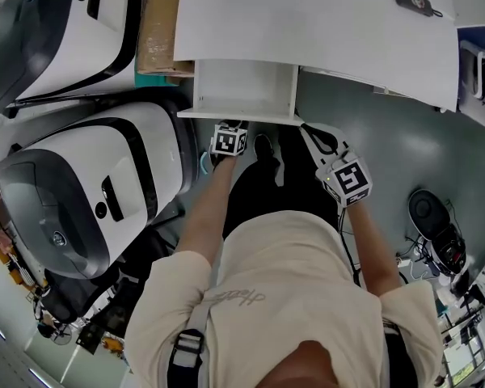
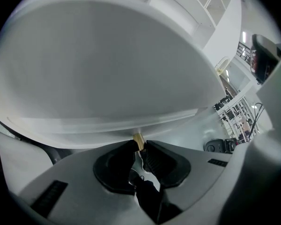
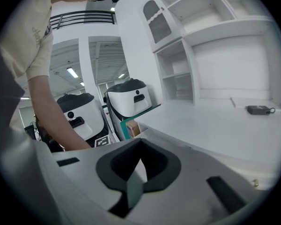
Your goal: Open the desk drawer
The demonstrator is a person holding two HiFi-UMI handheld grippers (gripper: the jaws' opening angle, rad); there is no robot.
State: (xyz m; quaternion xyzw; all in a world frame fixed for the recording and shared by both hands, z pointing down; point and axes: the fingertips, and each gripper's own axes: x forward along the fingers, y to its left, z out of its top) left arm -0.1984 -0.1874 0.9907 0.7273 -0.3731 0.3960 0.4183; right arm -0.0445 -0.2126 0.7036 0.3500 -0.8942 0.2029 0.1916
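Gripping the small brass knob (image 2: 138,139) on the drawer front, my left tool (image 2: 140,146) has its jaws closed tight on it. The drawer (image 1: 244,94) stands pulled out from under the white desk (image 1: 323,31), its front edge toward me. My right tool (image 3: 139,146) hangs free to the right of the drawer, near the desk edge, jaws pressed together with nothing between them. A small black device (image 1: 414,1) lies on the desk's right part.

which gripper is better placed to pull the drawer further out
Left. The left gripper is shut on the knob of the drawer; the right gripper is shut on nothing, off to the side.
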